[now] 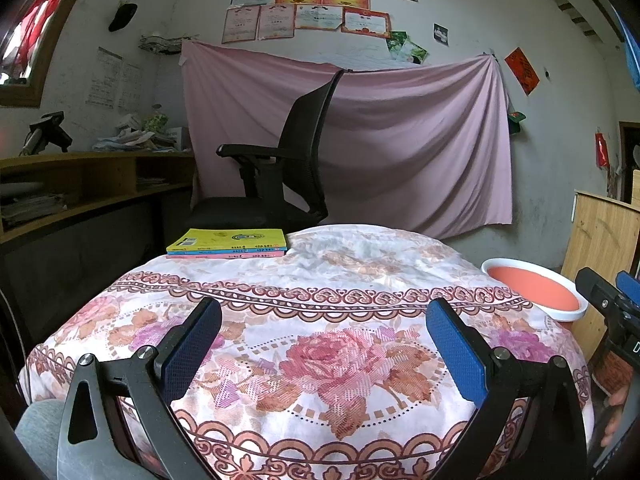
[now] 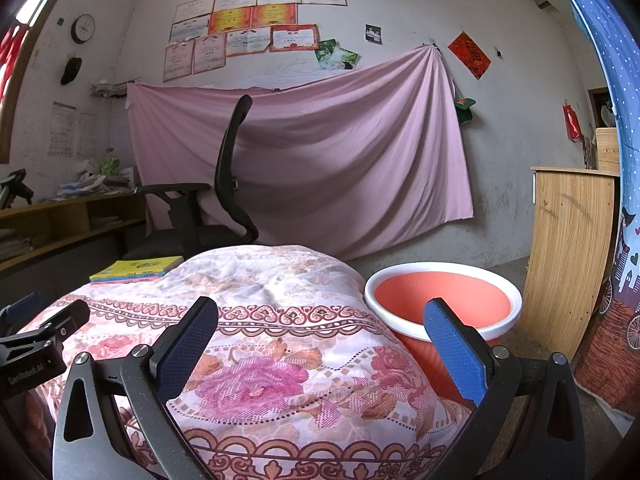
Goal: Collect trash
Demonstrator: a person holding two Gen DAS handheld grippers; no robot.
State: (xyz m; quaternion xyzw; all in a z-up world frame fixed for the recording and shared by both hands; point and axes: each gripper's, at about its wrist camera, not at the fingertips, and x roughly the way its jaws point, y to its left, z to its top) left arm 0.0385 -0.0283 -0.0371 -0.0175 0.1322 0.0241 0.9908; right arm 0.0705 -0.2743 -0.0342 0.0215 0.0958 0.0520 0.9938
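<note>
An orange bin with a white rim (image 2: 442,300) stands on the floor to the right of the table; it also shows in the left wrist view (image 1: 536,288). I see no loose trash on the floral tablecloth (image 1: 320,280). My left gripper (image 1: 324,320) is open and empty above the cloth's near half. My right gripper (image 2: 320,320) is open and empty over the cloth's right part, its right finger in front of the bin. The right gripper shows at the right edge of the left wrist view (image 1: 612,304).
A stack of books (image 1: 228,243) lies at the table's far left corner. A black office chair (image 1: 280,160) stands behind the table before a pink sheet (image 1: 400,140). A wooden shelf desk (image 1: 80,184) is at left, a wooden cabinet (image 2: 568,264) at right.
</note>
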